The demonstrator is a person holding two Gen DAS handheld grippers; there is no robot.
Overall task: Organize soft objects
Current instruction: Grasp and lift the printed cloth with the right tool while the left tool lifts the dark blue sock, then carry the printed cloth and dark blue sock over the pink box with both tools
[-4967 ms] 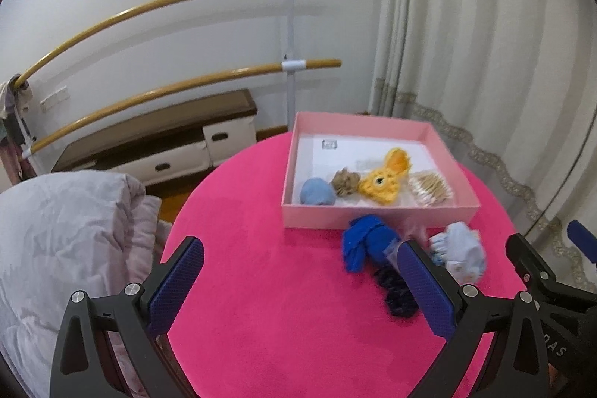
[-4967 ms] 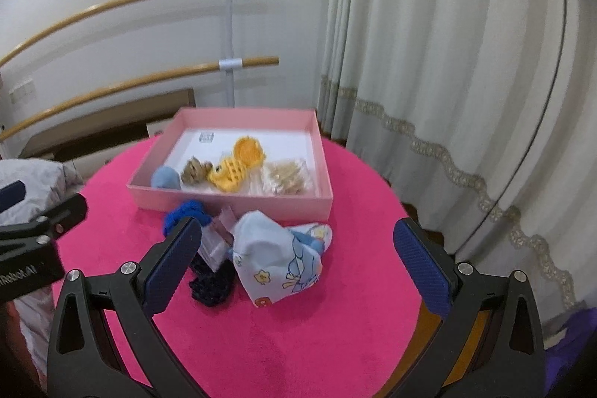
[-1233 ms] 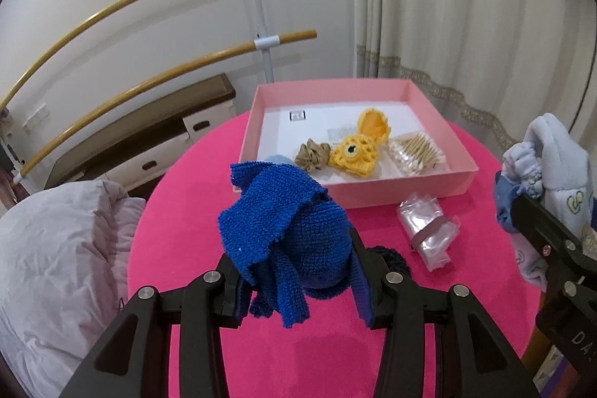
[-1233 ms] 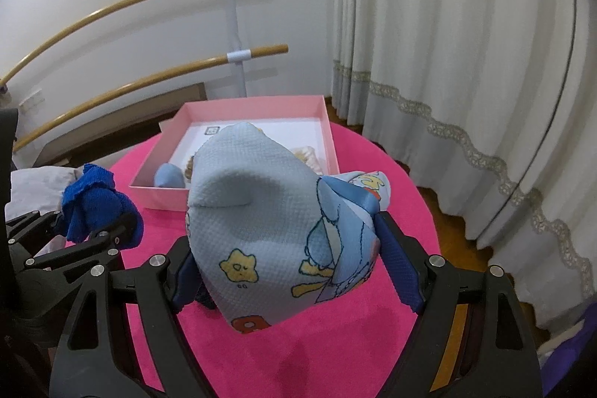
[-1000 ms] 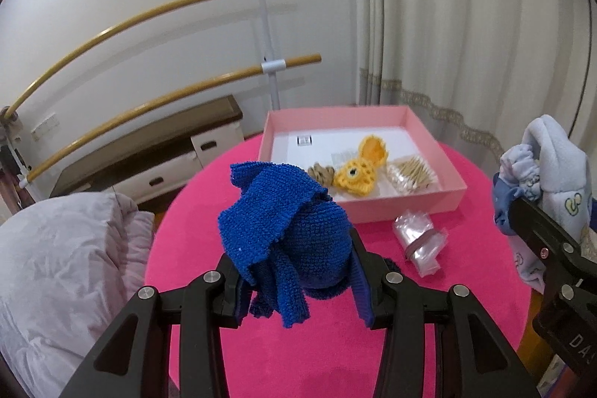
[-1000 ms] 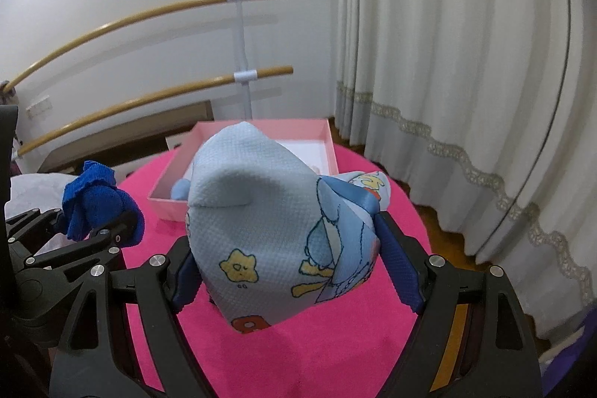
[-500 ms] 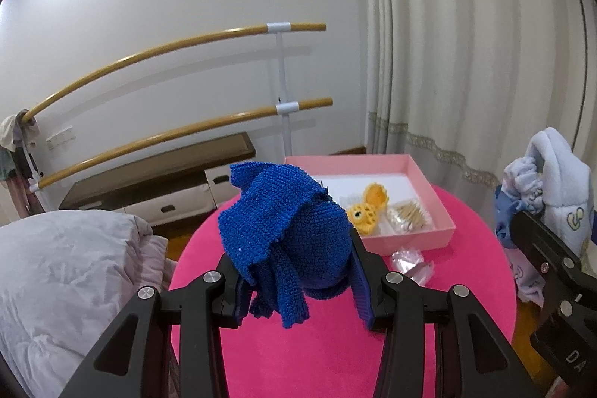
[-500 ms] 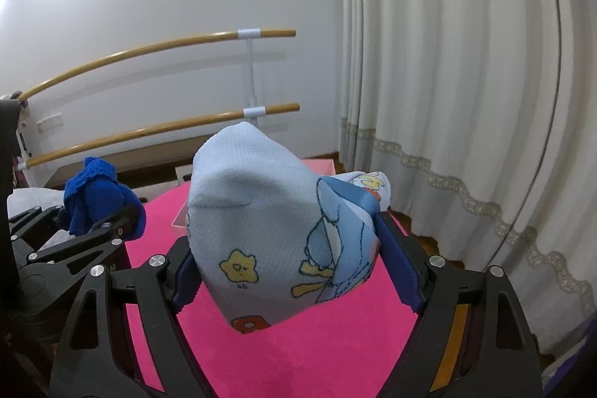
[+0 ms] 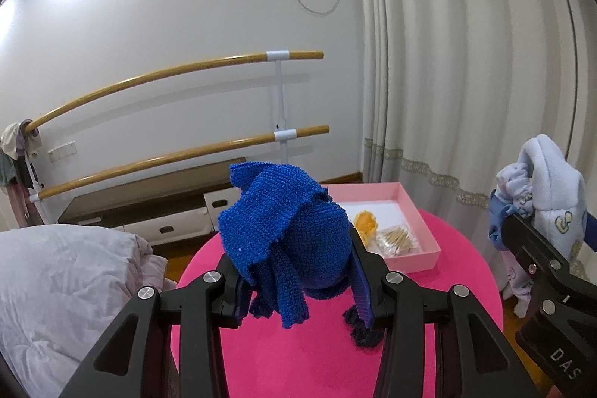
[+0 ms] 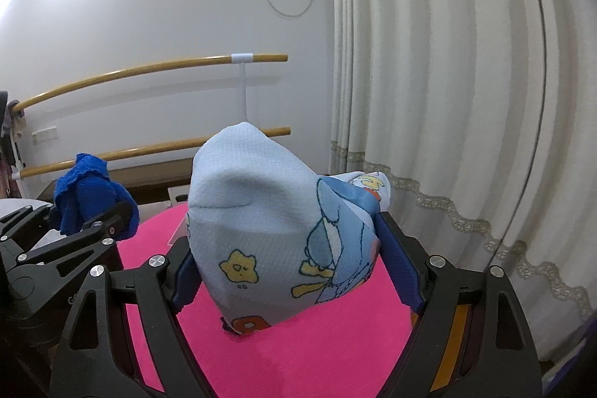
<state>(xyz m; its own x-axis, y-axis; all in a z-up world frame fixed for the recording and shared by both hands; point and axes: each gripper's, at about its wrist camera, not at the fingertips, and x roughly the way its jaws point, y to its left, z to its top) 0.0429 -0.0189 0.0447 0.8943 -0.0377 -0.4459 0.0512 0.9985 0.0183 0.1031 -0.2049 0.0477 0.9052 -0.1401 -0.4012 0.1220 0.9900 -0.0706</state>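
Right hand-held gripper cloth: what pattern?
Light blue cloth with cartoon prints: yellow star, blue character, orange shapes. Clearest in the right wrist view.

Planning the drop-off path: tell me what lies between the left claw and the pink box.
In the left wrist view, between left claw and pink box, only pink tabletop shows; its blue knit hides part.

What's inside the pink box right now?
The left wrist view shows the pink box holding a yellow knitted toy and a clear packet of tan sticks. The blue knit in the left gripper hides the box's left part.
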